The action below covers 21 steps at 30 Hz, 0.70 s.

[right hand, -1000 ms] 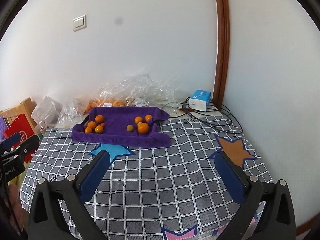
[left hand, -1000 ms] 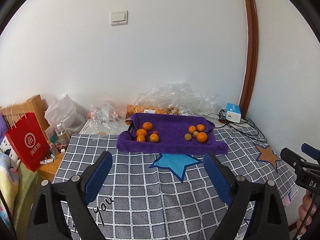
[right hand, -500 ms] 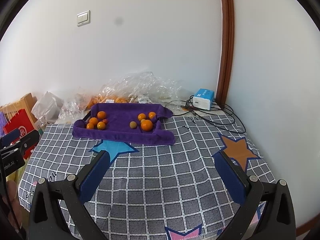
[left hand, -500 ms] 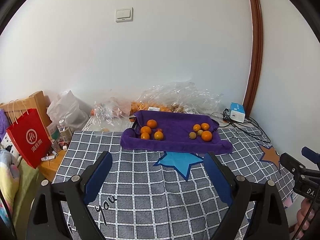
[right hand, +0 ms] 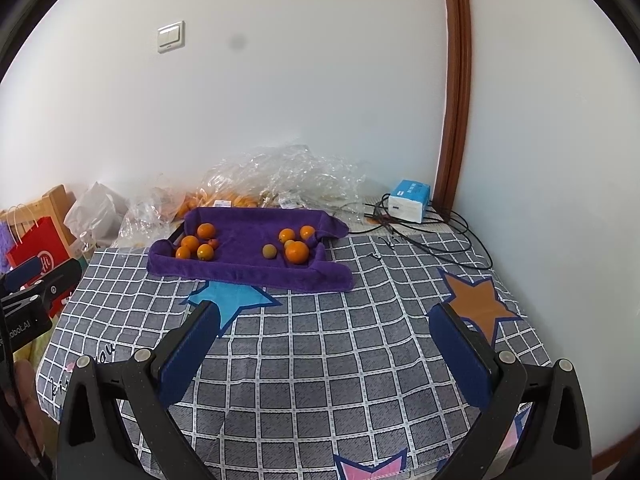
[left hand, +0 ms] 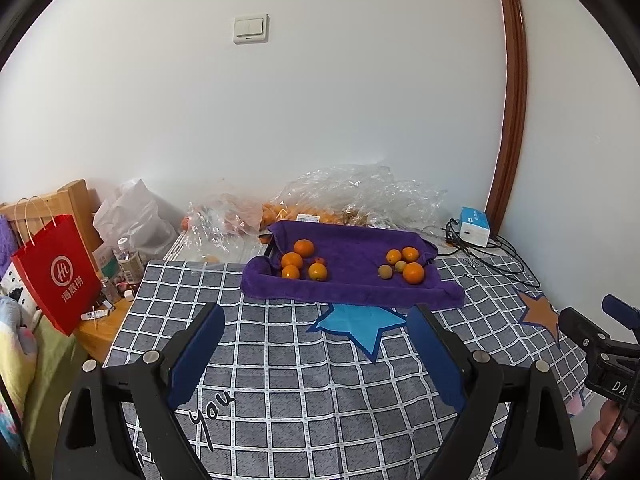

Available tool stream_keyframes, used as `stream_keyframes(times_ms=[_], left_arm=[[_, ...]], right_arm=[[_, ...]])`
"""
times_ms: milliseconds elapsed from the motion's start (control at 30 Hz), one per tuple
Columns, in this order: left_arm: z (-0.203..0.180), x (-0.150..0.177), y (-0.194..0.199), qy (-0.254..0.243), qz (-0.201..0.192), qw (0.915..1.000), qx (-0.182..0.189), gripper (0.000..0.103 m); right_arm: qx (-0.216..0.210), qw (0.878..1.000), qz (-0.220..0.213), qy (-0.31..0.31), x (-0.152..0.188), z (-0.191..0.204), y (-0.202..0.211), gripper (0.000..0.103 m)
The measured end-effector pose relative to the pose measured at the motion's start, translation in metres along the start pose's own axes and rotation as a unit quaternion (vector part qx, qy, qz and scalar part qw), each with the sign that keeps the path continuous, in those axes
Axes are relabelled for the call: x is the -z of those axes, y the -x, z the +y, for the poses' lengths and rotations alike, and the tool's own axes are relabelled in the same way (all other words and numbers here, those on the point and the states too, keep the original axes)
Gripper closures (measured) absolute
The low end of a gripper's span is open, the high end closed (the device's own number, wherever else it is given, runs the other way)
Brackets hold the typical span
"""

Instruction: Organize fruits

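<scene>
A purple towel-lined tray (left hand: 352, 292) sits at the far side of the checked table, also in the right wrist view (right hand: 248, 272). A left cluster of oranges (left hand: 298, 262) (right hand: 196, 245) and a right cluster of oranges with small greenish fruits (left hand: 402, 265) (right hand: 291, 243) lie in it. My left gripper (left hand: 316, 320) is open and empty, well short of the tray. My right gripper (right hand: 324, 316) is open and empty, also short of it.
Crumpled clear plastic bags with more oranges (left hand: 352, 196) lie behind the tray. A blue-white box with black cables (left hand: 474, 226) is at the back right. A red paper bag (left hand: 58, 272) and bottles stand off the table's left edge. The wall is close behind.
Both grippers have tilted up and drifted slightly; the tray sits lower and a little nearer in both views. Both stay open and empty.
</scene>
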<state>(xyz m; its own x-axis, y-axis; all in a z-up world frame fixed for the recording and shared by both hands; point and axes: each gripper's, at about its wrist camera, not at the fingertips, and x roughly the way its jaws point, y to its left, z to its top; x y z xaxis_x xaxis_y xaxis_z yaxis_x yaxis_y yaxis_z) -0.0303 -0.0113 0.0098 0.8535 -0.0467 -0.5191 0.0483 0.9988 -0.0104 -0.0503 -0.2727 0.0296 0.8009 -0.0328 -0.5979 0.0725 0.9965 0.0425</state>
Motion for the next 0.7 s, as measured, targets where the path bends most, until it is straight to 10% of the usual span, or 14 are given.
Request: stream_keyframes(times_ms=[700], left_arm=[[0.0,0.003,-0.0011,0.006,0.002,1.0,0.004,0.01]], right_arm=[[0.004,1.0,-0.001,-0.003,0.0017,-0.0022,-0.0003,0.0]])
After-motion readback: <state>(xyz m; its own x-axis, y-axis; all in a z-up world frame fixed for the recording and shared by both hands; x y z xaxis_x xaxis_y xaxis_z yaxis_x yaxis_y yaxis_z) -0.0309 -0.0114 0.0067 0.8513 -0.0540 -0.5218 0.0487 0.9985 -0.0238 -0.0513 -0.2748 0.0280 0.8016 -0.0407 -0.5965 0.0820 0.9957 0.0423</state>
